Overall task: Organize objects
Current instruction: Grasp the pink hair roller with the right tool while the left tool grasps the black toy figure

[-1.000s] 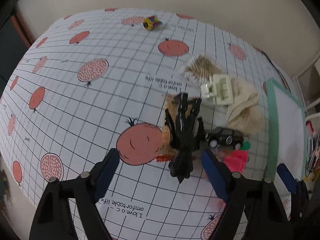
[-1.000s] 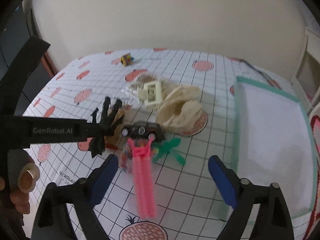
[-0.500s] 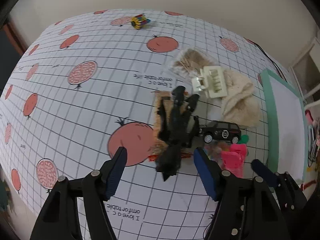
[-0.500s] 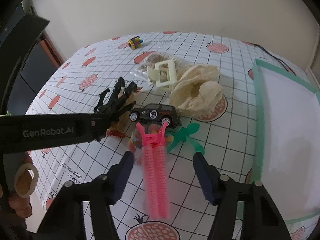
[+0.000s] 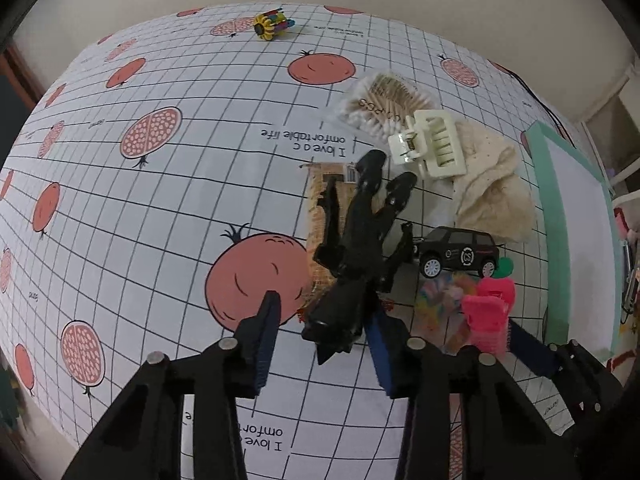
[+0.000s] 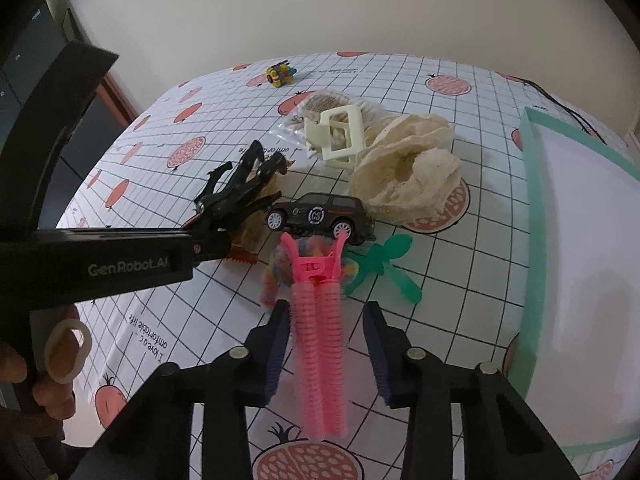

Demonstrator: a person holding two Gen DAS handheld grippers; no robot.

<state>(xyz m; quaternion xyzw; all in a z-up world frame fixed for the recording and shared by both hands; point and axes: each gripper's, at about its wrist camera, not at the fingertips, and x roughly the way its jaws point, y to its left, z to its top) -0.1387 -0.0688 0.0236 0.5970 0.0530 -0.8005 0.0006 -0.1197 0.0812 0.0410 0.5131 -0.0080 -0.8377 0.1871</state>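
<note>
Your left hand-held gripper (image 5: pixel 320 340) stands open, its blue pads either side of the head end of the black toy figure (image 5: pixel 356 248) without touching it. Leftward the table (image 5: pixel 160 208) is bare gridded cloth out to its rounded edge. To the right the clutter is tight: the black toy car (image 5: pixel 460 254) sits just beside the figure, and the cream hair claw (image 5: pixel 432 148) lies near its feet, on the cotton-swab bag (image 5: pixel 380 106).

Your right hand-held gripper (image 6: pixel 326 354) is also open, straddling the pink hair roller clip (image 6: pixel 318 336), which lies lengthwise between the pads; the left pad looks very close to it, the right one apart. The green-rimmed tray (image 6: pixel 534 216) lies to the right, with clear cloth between.

The figure is glossy black, lying flat on a brown card (image 5: pixel 320 192), limbs splayed.
</note>
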